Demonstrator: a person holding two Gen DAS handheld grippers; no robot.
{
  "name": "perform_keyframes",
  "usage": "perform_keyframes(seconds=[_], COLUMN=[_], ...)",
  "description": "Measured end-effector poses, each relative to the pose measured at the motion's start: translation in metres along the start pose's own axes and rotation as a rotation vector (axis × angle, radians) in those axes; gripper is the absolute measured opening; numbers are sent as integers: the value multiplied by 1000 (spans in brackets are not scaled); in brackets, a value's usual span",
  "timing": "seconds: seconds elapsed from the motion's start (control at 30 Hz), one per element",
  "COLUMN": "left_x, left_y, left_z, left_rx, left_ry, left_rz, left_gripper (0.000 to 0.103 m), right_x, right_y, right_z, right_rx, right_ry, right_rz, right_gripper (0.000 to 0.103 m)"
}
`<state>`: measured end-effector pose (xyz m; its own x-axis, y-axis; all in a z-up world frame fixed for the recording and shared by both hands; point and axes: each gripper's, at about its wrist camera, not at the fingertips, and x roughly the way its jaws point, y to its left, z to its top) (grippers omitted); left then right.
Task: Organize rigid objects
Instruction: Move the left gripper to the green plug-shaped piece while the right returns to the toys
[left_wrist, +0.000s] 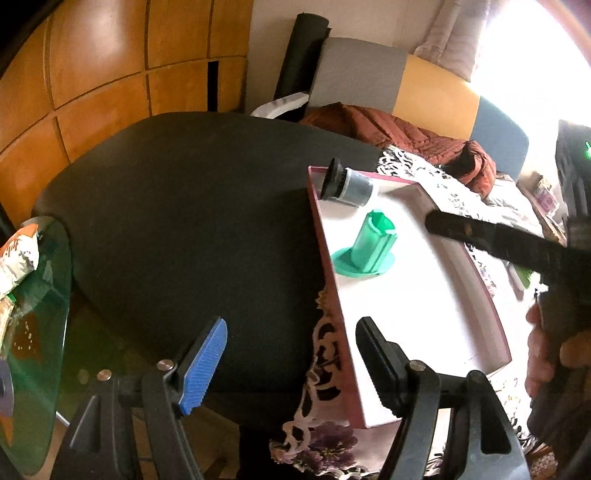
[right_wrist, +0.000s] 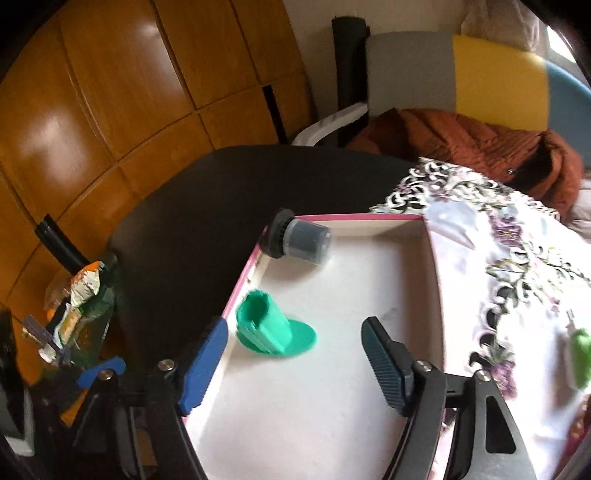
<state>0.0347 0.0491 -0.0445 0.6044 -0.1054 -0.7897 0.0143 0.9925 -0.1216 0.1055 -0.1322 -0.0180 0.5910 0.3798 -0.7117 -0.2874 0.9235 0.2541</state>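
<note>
Right claw gapes just behind the green holder, apart.

Left wrist view: looks down, forward over table edge, tray at right. Right wrist view: nearer, above tray. Both share tray, green piece.

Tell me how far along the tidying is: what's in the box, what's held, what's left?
Done: the green holder stands in the pink-rimmed box, and the dark-capped jar lies tipped in its far corner. In hand: nothing; the right tool is open above the box, the left tool open over the black mat. Left: probably the green item on the floral cloth, too blurred to identify.
</note>
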Motion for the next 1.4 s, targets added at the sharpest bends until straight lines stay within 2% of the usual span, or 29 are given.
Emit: perform_keyframes(seconds=[0.3, 0.47, 0.7, 0.9, 1.07, 1.17, 1.3, 1.4], left_x=[-14, -16, -17, -15, -14, -9, -8, -7], left_y=[-23, -35, -55, -77, -90, -97, -120, -144], left_z=[6, 6, 7, 7, 6, 9, 14, 16], left_rx=[63, 92, 138, 194, 214, 204, 241, 296], left_ry=[-32, -35, -26, -22, -5, 28, 47, 44], left_rz=[-18, -44, -93, -91, -136, -168, -223, -230], left_gripper=[74, 74, 74, 74, 73, 64, 62, 62], right_x=[-37, -57, -89, -114, -141, -159, -187, -197], right_y=[-16, -34, -71, -116, -164, -195, -250, -282], right_z=[-25, -32, -40, -49, -60, -65, -79, -94], right_rx=[-46, -29, 13, 64, 138, 198, 353, 527], right_ry=[-50, -80, -117, -137, -159, -189, -248, -262], right_rz=[-97, -137, -222, -316, -407, -473, -598, -646], right_gripper=[85, 88, 89, 90, 91, 93, 94, 94])
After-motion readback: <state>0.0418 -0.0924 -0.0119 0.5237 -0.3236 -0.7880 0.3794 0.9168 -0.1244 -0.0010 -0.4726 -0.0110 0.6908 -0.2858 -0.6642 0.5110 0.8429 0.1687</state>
